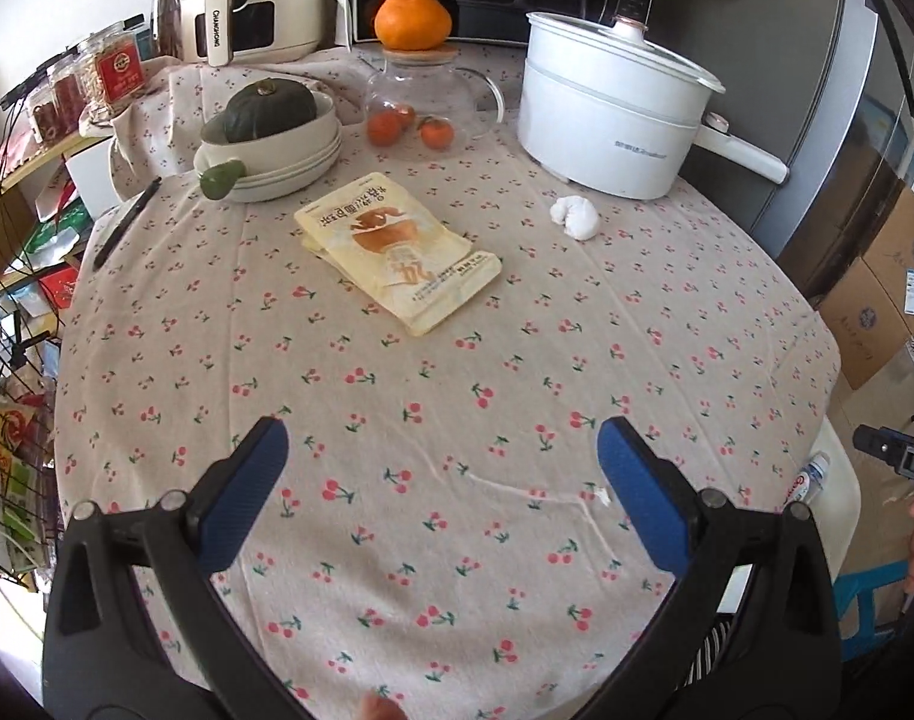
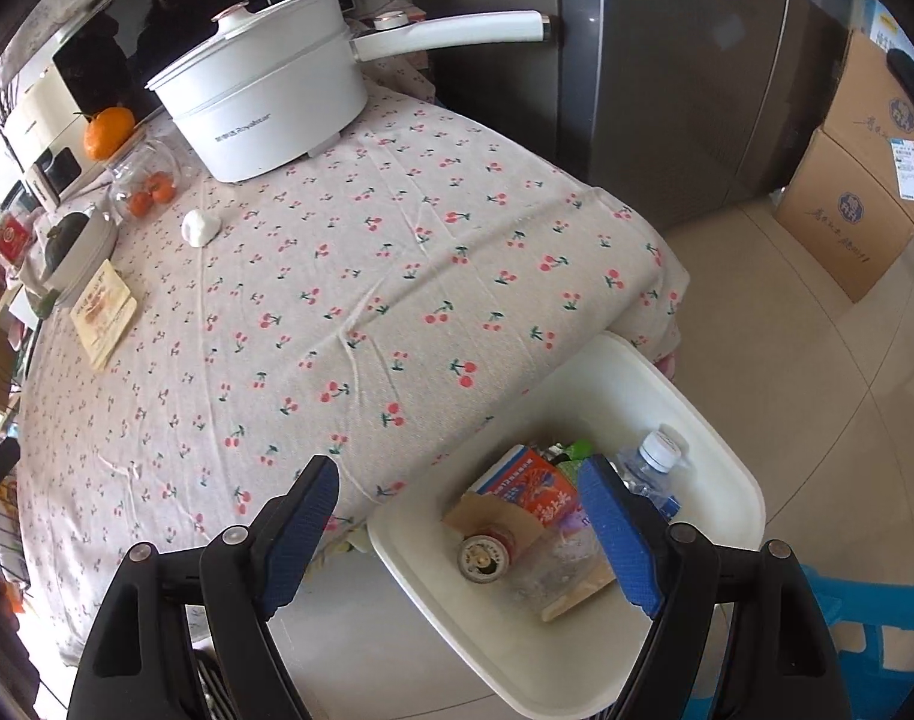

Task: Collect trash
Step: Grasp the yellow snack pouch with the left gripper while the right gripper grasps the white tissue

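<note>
On the cherry-print tablecloth point(image 1: 433, 372) lie a yellow snack pouch point(image 1: 397, 252) and a crumpled white tissue point(image 1: 574, 216). My left gripper point(image 1: 442, 456) hangs open over the near part of the table, nothing between its blue pads. My right gripper point(image 2: 460, 498) stands open above the white bin point(image 2: 715, 420) at the table's near right corner. In the bin lie a can point(image 2: 484, 555), a red carton point(image 2: 532, 483), a clear bottle point(image 2: 652, 462) and a brown paper piece point(image 2: 577, 597). The right wrist view also shows the pouch point(image 2: 103, 312) and the tissue point(image 2: 199, 227).
A white pot with a long handle point(image 1: 613, 120), a glass jar of tangerines point(image 1: 421, 102), stacked bowls with a green squash point(image 1: 271, 144) and a black pen point(image 1: 127, 222) stand at the table's far side. A grey fridge point(image 2: 667, 72) and cardboard boxes point(image 2: 847, 204) are to the right.
</note>
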Demonstrator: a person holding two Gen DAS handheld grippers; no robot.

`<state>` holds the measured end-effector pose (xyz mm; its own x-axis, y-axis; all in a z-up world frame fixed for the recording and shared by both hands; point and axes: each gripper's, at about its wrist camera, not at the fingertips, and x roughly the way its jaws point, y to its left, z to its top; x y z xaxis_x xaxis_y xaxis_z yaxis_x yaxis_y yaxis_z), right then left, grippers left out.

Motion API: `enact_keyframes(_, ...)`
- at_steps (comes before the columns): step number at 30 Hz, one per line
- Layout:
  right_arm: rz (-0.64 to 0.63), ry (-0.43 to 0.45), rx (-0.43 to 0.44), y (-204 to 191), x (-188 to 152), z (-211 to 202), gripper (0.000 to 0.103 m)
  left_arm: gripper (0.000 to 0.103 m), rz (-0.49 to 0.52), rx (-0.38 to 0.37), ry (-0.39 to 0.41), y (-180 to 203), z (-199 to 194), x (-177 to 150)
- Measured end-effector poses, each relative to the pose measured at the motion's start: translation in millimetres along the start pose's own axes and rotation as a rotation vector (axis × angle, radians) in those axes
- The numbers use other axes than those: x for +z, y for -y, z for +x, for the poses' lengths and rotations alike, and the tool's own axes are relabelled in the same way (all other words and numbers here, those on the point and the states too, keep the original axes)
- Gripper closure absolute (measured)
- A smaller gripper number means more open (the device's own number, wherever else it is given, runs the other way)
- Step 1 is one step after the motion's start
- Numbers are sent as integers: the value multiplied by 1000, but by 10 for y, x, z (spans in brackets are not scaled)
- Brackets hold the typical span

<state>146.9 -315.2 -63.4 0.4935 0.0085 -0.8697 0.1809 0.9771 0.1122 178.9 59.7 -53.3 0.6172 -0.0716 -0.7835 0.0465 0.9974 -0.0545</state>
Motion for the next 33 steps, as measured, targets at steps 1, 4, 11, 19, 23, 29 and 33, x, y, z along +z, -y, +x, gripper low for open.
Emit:
enact_keyframes(1,-8,1,3,-48,12,9,19,1,12,7,0,-14,74,25)
enact_keyframes(4,-24,-5,14,-172,55,62,19,1,20,29,-16,-44,302,95)
enact_keyframes(11,-11,0,45,-313,162,121,19,1,-209,-13,-34,-280,734,446)
enact_keyframes(19,-56,16,62,-508,319,227,19,38,-449,-98,-48,-601,1200,486)
enact_keyframes(23,-157,76,43,-689,409,220,19,78,-513,-125,-47,-668,1302,492)
enact_keyframes(29,-229,103,55,-894,498,303,19,103,-561,-176,-40,-763,1349,485)
enact_keyframes(33,-254,104,74,-1026,595,399,19,103,-529,-156,-25,-786,1235,546)
